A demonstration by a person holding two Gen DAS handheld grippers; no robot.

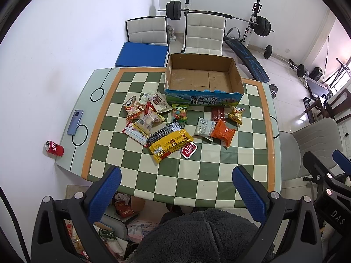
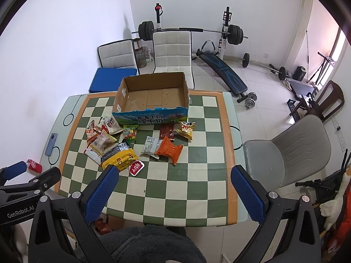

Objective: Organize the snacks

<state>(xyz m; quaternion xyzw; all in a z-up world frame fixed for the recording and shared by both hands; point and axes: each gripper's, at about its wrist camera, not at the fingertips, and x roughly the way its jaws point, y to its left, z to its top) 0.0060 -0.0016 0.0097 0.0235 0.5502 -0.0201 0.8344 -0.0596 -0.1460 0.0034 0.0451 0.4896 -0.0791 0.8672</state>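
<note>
Several snack packets lie scattered on the checkered table [image 1: 175, 175] in front of an empty cardboard box [image 1: 204, 76] [image 2: 153, 89]. Among them are a yellow packet [image 1: 170, 145] [image 2: 119, 159], an orange packet [image 1: 223, 134] [image 2: 171, 149], a small red tub [image 1: 189, 150] [image 2: 136, 168] and a candy bag [image 1: 180, 114] [image 2: 129, 134]. My left gripper [image 1: 176, 175] hovers open high above the table's near edge, nothing between its fingers. My right gripper [image 2: 174, 175] hangs open at a similar height, also holding nothing. The left gripper's body [image 2: 26, 186] shows at the right wrist view's left edge.
A phone [image 1: 75, 122] and a red soda can [image 1: 54, 148] sit at the table's left side. A grey chair [image 2: 285, 153] stands to the right, two white chairs [image 1: 204, 32] and a weight bench behind. A dark fleece sleeve [image 1: 197, 236] fills the bottom.
</note>
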